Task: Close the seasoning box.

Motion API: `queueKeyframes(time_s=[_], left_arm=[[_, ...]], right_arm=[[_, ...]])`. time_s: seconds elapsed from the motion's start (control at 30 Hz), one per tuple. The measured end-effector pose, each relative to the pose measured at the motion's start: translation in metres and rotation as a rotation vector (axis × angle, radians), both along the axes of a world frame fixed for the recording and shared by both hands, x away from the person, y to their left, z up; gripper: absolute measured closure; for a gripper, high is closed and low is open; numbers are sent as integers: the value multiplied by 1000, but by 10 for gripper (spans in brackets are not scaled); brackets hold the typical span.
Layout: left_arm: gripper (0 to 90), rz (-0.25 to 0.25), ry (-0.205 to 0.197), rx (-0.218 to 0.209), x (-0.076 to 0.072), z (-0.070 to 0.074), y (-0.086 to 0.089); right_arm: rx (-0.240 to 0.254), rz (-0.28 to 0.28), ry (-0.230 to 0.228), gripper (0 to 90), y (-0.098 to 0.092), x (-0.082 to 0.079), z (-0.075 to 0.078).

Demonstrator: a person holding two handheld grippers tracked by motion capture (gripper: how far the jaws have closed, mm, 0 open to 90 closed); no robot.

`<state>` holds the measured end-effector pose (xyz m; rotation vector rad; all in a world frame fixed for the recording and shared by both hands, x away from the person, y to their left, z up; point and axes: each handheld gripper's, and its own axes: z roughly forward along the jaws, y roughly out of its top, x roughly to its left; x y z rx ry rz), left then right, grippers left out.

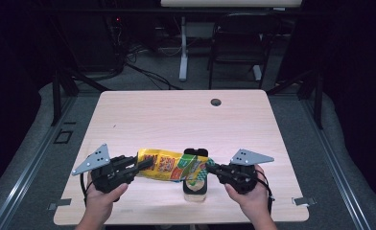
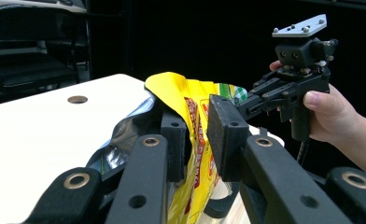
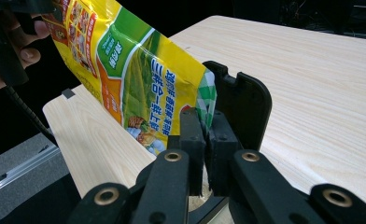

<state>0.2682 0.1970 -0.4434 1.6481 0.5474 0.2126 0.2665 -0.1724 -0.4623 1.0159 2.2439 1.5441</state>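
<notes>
Two hand-held grippers hold a yellow bag (image 1: 171, 165) level above the near edge of the table (image 1: 186, 120). The left gripper (image 1: 145, 164), at 9 o'clock of the bag, is clamped on the bag's open end: in the left gripper view one pad sits inside the mouth against the silver lining and the other on the printed outside. The right gripper (image 1: 210, 167), at 3 o'clock, pinches the bag's checked corner between nearly closed jaws. A black tray (image 1: 195, 184) with a raised back stands on the table under the bag's right half, at 6 o'clock of it
</notes>
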Motion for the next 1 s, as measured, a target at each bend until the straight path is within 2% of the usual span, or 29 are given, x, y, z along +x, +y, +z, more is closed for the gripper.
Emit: queueKeyframes(time_s=[0.6, 1.0], left_arm=[[778, -8, -3, -30, 1, 1, -4], [780, -12, -8, -20, 2, 3, -6]], right_arm=[[11, -5, 5, 865, -2, 1, -2], [16, -9, 13, 863, -4, 2, -4]])
